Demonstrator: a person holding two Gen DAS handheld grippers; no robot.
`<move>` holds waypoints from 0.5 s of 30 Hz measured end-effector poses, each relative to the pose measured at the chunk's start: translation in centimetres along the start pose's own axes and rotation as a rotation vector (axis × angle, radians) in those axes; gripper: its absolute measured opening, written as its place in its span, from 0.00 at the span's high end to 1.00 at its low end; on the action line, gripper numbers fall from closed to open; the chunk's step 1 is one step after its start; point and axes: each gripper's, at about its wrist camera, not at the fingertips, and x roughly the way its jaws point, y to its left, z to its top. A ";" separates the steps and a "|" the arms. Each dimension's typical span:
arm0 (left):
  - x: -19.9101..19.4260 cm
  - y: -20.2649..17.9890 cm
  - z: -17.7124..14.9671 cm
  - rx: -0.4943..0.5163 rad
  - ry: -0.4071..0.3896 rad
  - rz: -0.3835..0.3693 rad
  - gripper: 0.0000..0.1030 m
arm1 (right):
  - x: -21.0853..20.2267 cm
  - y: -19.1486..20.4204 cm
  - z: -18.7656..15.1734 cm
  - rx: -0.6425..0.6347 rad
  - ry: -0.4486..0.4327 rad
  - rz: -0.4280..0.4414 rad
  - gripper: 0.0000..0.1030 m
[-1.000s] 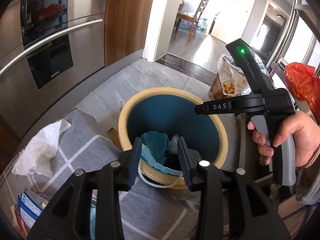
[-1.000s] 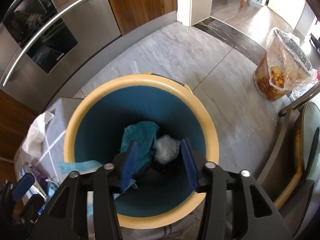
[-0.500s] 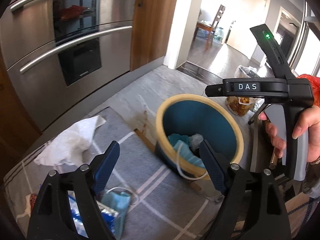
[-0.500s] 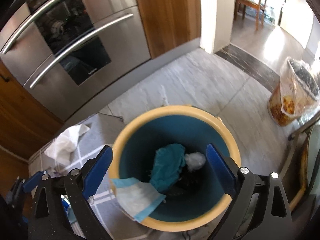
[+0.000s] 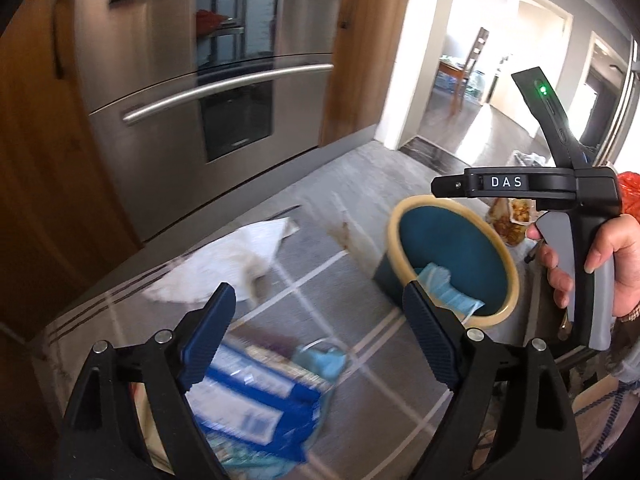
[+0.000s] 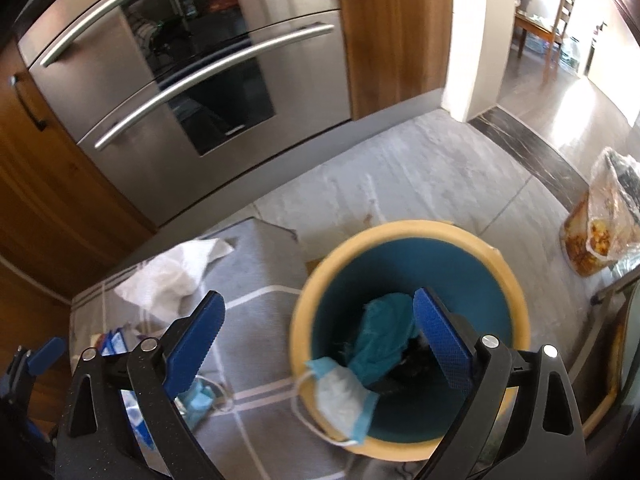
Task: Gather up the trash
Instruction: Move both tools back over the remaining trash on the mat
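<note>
A blue bin with a cream rim [image 6: 514, 296] [image 5: 404, 204] stands on the floor by a grey rug. A blue face mask [image 6: 344, 396] [image 5: 444, 292] hangs over its near rim; teal cloth [image 6: 384, 340] lies inside. My left gripper [image 5: 320, 338] is open and empty above the rug, over a blue-white packet [image 5: 248, 400] and another blue mask [image 5: 322, 360]. My right gripper [image 6: 320, 340] is open and empty above the bin's left rim; its body shows in the left wrist view [image 5: 560, 208]. A white crumpled paper towel [image 5: 224, 264] [image 6: 168, 276] lies on the rug.
A steel oven front [image 6: 192, 80] and wooden cabinets stand behind the rug. A clear bag of food waste [image 6: 600, 236] sits on the tiled floor at the right. A doorway leads to a room with a chair [image 5: 468, 68].
Both grippers opened wide and pulled back up and left from the bin. The blue mask now hangs on the bin's rim. The left gripper now faces the rug's trash.
</note>
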 end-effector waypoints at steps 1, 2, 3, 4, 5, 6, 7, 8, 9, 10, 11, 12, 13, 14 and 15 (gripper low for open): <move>-0.9 0.9 -0.1 0.000 0.000 0.011 0.18 | 0.1 0.5 0.1 -0.004 0.000 0.006 0.08; -1.3 1.5 -0.1 0.002 0.000 0.020 0.17 | 0.2 1.2 0.2 -0.011 -0.001 0.014 0.08; -2.1 2.4 -0.2 0.008 0.003 0.042 0.14 | 0.3 1.7 0.3 -0.014 0.000 0.020 0.08; -2.6 3.1 -0.3 0.011 0.005 0.058 0.13 | 0.6 2.5 0.3 -0.019 0.003 0.028 0.08; -3.0 4.0 -0.4 0.012 0.011 0.076 0.13 | 0.8 3.1 0.4 -0.022 0.007 0.035 0.08; -3.5 4.9 -0.6 0.007 0.017 0.093 0.13 | 1.1 3.7 0.3 -0.026 0.012 0.040 0.08; -3.7 5.7 -0.8 -0.001 0.016 0.105 0.13 | 1.5 4.6 0.2 -0.037 0.023 0.048 0.08; -4.0 6.6 -1.1 -0.016 0.010 0.120 0.13 | 1.7 5.2 0.2 -0.045 0.027 0.050 0.08; -4.1 7.1 -1.3 -0.029 0.006 0.129 0.13 | 2.1 6.1 0.1 -0.060 0.033 0.052 0.08; -4.0 8.0 -1.7 -0.058 0.003 0.136 0.13 | 2.4 6.9 -0.1 -0.076 0.039 0.052 0.08; -3.7 8.9 -2.1 -0.087 0.008 0.135 0.13 | 2.6 7.7 -0.3 -0.089 0.042 0.050 0.08; -3.3 9.6 -2.6 -0.105 0.019 0.142 0.13 | 2.9 8.3 -0.4 -0.097 0.045 0.049 0.08; -2.9 10.1 -3.0 -0.113 0.032 0.151 0.13 | 3.3 9.1 -0.6 -0.108 0.054 0.051 0.08; -2.6 10.3 -3.4 -0.111 0.043 0.156 0.13 | 3.7 9.8 -0.7 -0.117 0.062 0.054 0.08; -2.3 10.6 -3.7 -0.102 0.056 0.163 0.13 | 4.0 10.4 -0.9 -0.126 0.069 0.058 0.08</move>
